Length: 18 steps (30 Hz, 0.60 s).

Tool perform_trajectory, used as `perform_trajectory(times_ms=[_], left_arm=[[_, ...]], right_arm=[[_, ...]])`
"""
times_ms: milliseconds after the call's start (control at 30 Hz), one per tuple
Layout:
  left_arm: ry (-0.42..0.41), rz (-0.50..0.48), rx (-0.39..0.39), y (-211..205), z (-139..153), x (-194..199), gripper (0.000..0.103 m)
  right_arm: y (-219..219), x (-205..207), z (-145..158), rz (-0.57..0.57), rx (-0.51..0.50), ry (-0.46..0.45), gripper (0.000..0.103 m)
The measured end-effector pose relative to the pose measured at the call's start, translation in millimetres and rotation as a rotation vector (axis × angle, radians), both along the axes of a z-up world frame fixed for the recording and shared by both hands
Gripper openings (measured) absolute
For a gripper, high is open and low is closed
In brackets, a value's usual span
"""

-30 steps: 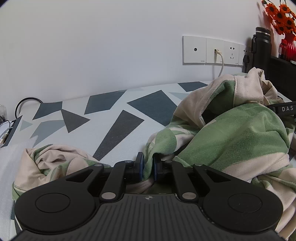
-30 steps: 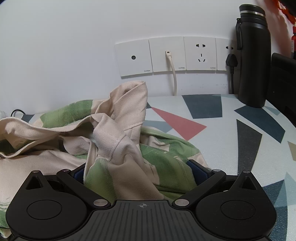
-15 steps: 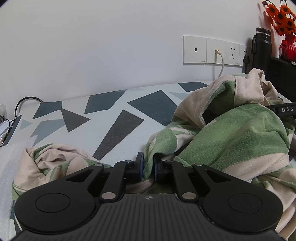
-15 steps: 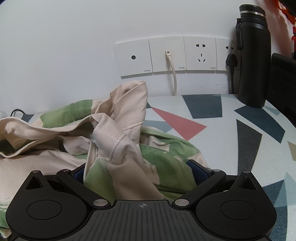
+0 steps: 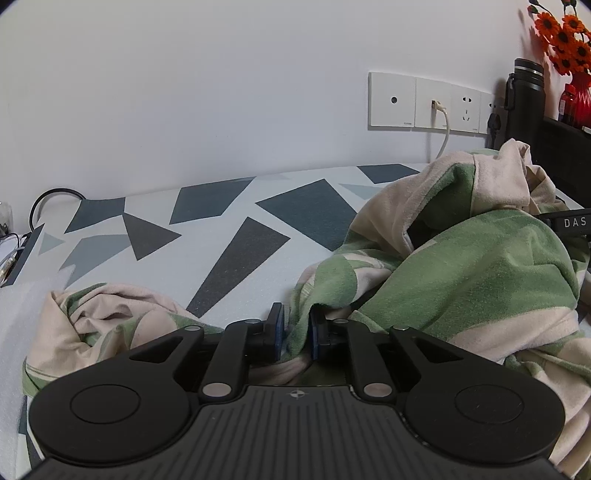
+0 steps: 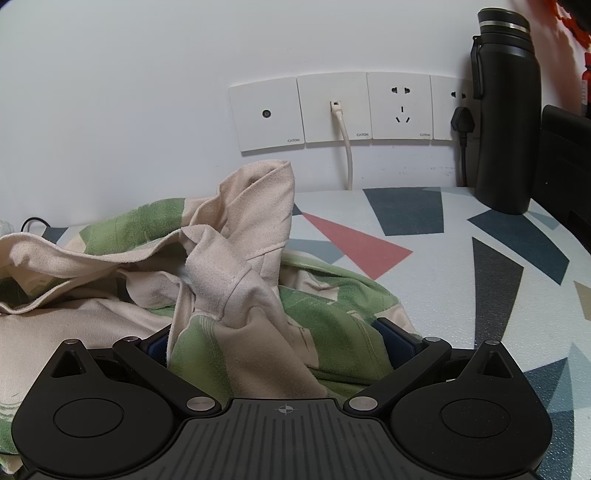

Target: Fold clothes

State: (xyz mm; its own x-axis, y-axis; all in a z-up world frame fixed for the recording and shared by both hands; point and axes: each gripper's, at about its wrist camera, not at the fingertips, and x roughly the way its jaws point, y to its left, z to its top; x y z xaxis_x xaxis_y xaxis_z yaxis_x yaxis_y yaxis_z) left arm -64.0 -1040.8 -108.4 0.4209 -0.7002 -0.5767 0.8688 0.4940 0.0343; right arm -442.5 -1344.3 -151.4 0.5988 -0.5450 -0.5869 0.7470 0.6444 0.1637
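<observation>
Even, soft indoor light, sharp focus, faint shadow beside flowers (image 5: 563,31) on wall (image 5: 184,92), strong fisheye bending, dark vignetted corners

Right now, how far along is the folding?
No fold is done: the green-and-beige shirt lies crumpled on the patterned tabletop. The left gripper pinches a shirt edge; the right gripper is open around a bunch. Spreading flat and folding remain.

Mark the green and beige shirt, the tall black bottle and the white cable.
green and beige shirt (image 6: 236,280): right wrist view, beige collar fold.
tall black bottle (image 6: 506,122): right wrist view, mid body.
white cable (image 6: 346,147): right wrist view, below the plug.
</observation>
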Motion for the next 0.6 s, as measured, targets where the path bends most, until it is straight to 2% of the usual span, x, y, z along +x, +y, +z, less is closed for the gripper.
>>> perform_trajectory(times_ms=[333,433,467,600], left_arm=[[0.023,0.048,-0.01,2.3,0.4,6.8,0.035],[0.04,0.077,-0.015,3.0,-0.1,10.3,0.049],[0.056,0.086,-0.019,3.5,-0.7,12.2,0.057],[0.081,0.083,-0.025,2.6,-1.9,13.9,0.063]], right_arm=[[-0.5,1.0,-0.2,0.0,0.001,0.002,0.102],[-0.3,1.2,-0.3,0.0,0.001,0.002,0.102],[-0.2,1.2,-0.4,0.0,0.001,0.002,0.102],[-0.1,1.4,-0.6,0.0,0.001,0.002,0.102]])
